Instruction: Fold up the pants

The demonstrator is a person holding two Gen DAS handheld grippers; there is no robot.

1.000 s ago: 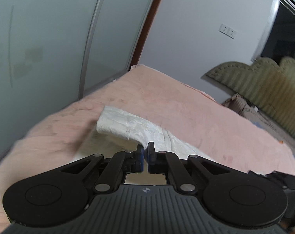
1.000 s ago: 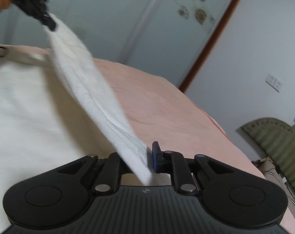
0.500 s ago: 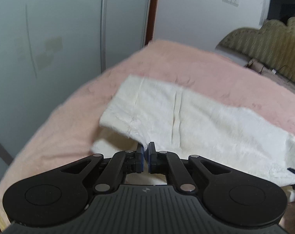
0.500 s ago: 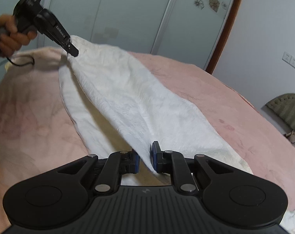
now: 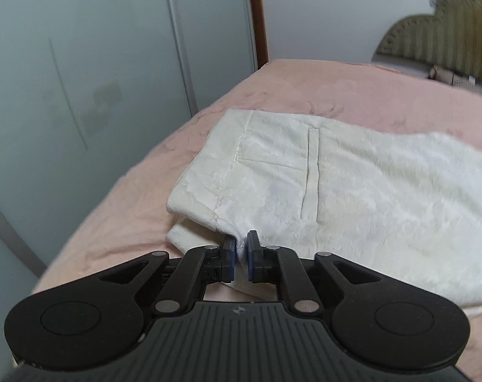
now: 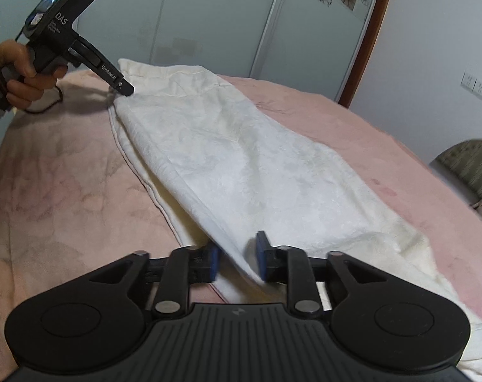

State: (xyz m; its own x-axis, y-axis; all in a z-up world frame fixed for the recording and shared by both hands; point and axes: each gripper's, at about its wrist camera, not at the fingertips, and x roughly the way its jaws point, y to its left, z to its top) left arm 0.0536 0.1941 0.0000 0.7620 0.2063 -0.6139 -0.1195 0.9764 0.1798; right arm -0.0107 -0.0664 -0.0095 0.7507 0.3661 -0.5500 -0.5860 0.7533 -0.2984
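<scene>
White pants [image 5: 352, 184] lie folded lengthwise on the pink bed, waistband end toward the left wrist camera. My left gripper [image 5: 240, 256] is nearly shut, pinching the waistband corner. The right wrist view shows the pants [image 6: 241, 165] running from the left gripper [image 6: 121, 87], held by a hand at the top left, down to my right gripper [image 6: 236, 262]. The right gripper's jaws stand apart with the hem end of the leg lying loosely between them.
The pink bedspread [image 5: 120, 210] covers the bed. Pale sliding wardrobe doors [image 5: 97, 63] stand close along the bed's far side. A green padded headboard [image 5: 438, 41] is at the far right. A cable hangs from the left gripper [image 6: 54, 103].
Both grippers have lowered the raised leg onto the other leg, so the pants now lie flat. The right gripper's jaws have opened and let the hem go slack.
</scene>
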